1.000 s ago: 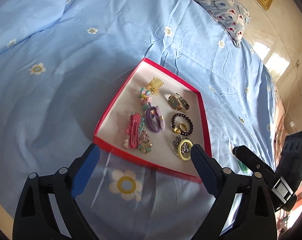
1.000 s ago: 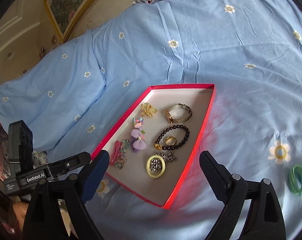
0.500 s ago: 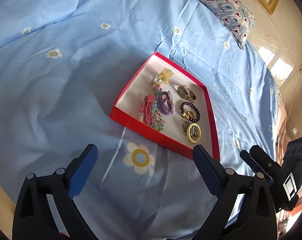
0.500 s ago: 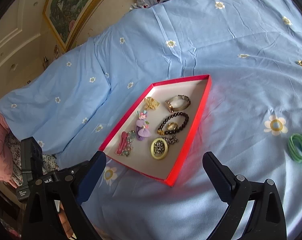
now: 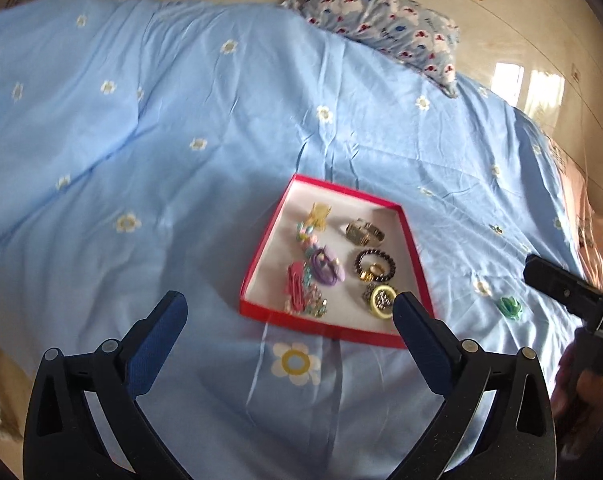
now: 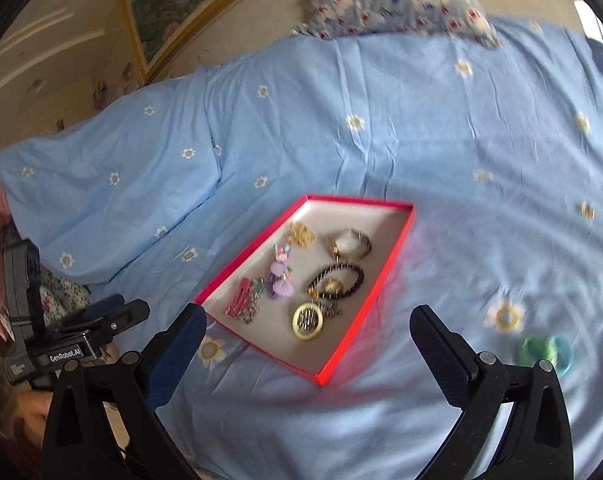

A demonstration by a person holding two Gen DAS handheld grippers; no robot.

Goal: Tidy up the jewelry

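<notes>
A: Red-rimmed shallow cardboard tray [image 5: 257, 276] [image 6: 385, 280] with a pale floor is lying on the light blue daisy-print bedspread [image 5: 161, 140] [image 6: 481, 220], ahead of both tools.

B: Contents, as they are showing now: gold square-faced watch [image 5: 364, 231] [image 6: 349, 243] toward the far end, dark beaded bracelet [image 5: 375, 266] [image 6: 336, 281] ringing a small gold ring, yellow round brooch [image 5: 383, 300] [image 6: 308, 320] at the near end, purple hair tie [image 5: 326, 267] [image 6: 279, 283], pink snap clips [image 5: 296, 285] [image 6: 239, 298]. Edges are blurring in both views.

A: Left gripper [image 5: 289, 320] is hovering over the bedspread short of the tray, blue-padded fingers spread wide, gripping nothing.

B: Right gripper [image 6: 308, 338] is likewise gaping wide and carrying nothing; the tray's near corner is sitting between its fingers in the right wrist view.

A: Outside the tray, green and teal elastic bands [image 5: 510, 306] [image 6: 545, 352] are resting on the bedspread, well apart from it on its right side.

B: Floral patterned pillow [image 5: 385, 28] [image 6: 393, 0] is lying at the far end of the bed
</notes>
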